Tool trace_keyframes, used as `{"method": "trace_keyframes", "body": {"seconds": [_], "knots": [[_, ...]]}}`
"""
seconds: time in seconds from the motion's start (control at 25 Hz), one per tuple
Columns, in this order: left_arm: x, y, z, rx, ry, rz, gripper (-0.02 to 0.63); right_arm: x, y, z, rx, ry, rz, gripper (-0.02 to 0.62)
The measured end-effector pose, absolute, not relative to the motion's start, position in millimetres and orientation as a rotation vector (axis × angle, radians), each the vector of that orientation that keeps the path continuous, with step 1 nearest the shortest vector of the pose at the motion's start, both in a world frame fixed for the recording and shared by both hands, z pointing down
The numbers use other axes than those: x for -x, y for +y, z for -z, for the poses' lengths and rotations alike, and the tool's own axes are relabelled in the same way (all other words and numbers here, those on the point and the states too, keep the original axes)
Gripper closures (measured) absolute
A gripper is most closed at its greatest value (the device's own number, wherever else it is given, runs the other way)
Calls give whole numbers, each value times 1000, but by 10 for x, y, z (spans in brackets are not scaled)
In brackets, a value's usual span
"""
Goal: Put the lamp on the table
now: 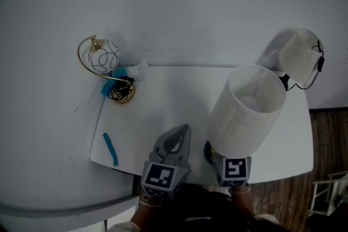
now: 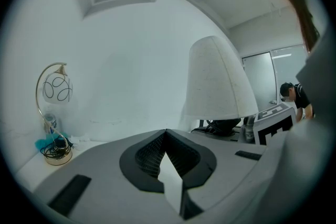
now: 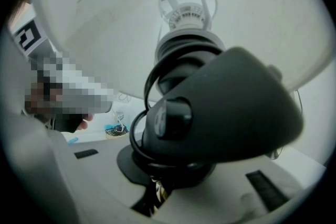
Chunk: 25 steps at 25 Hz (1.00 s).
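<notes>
The lamp (image 1: 247,111) that I carry has a shade of matt white stuff with a faint grain, cloth or stiff paper, I cannot tell which, and its base (image 3: 220,113) is smooth black plastic with a dull sheen. The table (image 1: 163,95) looks smooth and matt white, while the small lamp (image 1: 103,56) at its corner has a hoop that shines like polished gold-coloured metal. My left gripper (image 2: 166,132) is matt grey plastic, its pads (image 2: 147,157) black, finely ribbed and rubbery-looking.
</notes>
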<state>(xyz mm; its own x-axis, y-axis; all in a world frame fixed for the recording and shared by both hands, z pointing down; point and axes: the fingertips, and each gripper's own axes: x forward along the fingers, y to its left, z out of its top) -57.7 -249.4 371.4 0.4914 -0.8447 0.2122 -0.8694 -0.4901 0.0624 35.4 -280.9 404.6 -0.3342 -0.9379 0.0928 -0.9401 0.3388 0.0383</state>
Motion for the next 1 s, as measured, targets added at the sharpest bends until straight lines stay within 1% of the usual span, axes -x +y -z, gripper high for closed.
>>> {"method": "trace_keyframes", "body": {"seconds": [0.64,1.0], "knots": [[762,-2610,-3799,-2538,-1514,-241,614,-107,-3015,-4260,-1713,-2504,-116,566],[757,-2676,-3802,-2543,-1509,-239,614,-31,-3091,-4308,-1700,-2517,-101,566]]}}
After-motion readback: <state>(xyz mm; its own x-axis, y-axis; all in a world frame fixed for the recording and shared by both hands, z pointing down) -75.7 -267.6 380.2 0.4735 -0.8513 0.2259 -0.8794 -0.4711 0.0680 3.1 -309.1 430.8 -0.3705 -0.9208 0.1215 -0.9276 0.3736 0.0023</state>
